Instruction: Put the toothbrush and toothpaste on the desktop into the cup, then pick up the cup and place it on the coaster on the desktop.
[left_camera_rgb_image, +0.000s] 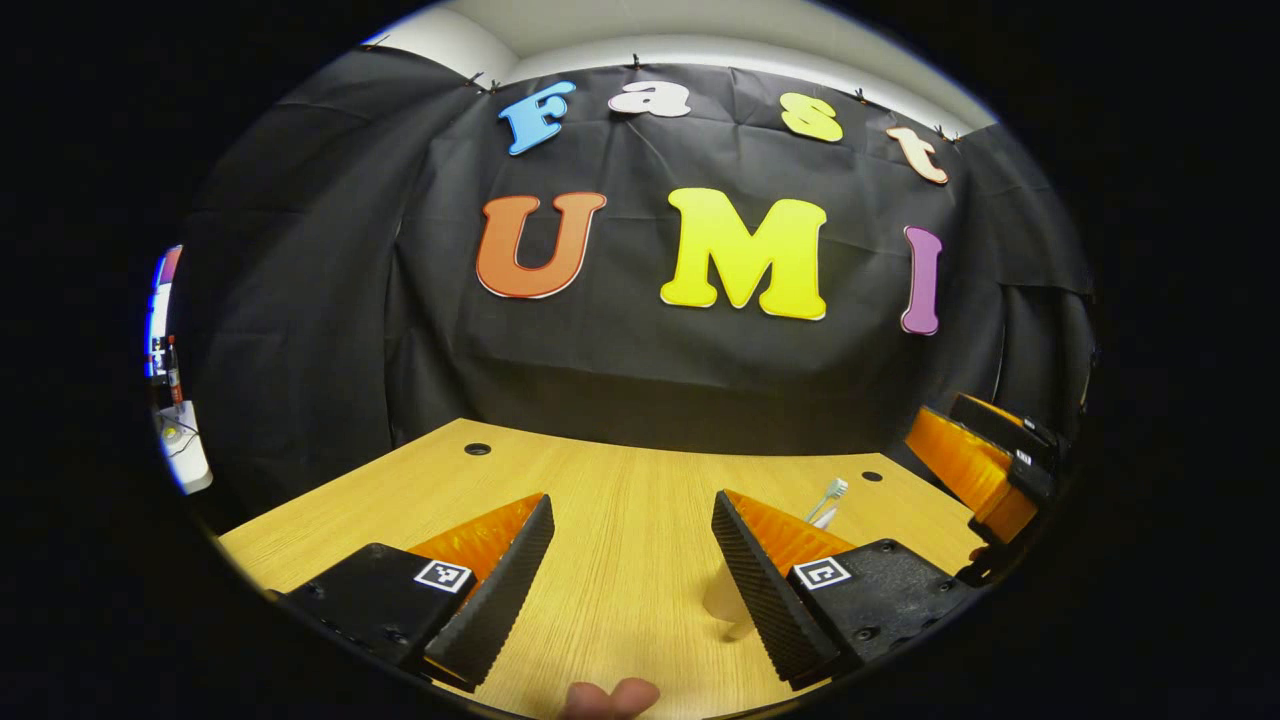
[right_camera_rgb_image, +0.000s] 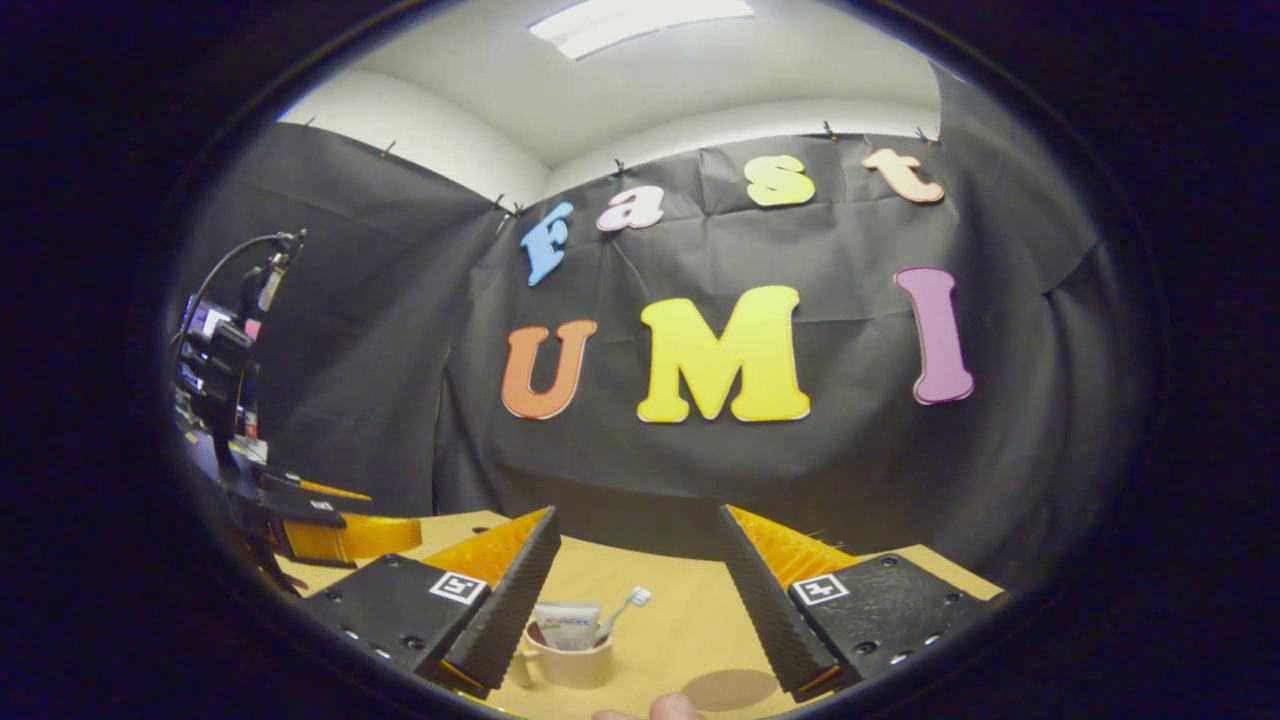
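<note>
Right gripper view: cup stands upright on the bench, at about 7 o'clock in the view, just inside the left finger of the right gripper. Toothpaste and toothbrush both stand in it, with the brush head leaning out toward 2 o'clock. A dark round patch, taken for the coaster, lies flat at 4 o'clock from the cup, near but apart. So the cup is loaded but is not on the coaster.

Jaws: both sets are spread wide and hold nothing. The left gripper hovers over bare bench. The brush head shows past its right finger at 2 o'clock.

Step judged in hand: lift the cup and move it onto the coaster.

Doing it well:
- 1 gripper is enough, and the right one is nearest.
- Centre the jaws on the cup body, below the rim and clear of the handle on its 9 o'clock side.
- Close on the wall, not on the tube or brush.
- Lift straight and keep the cup level, since the tall contents make it top-heavy.
- Set it down centred on the coaster and release only once it sits flat.
- Keep the left gripper off the path.
</note>
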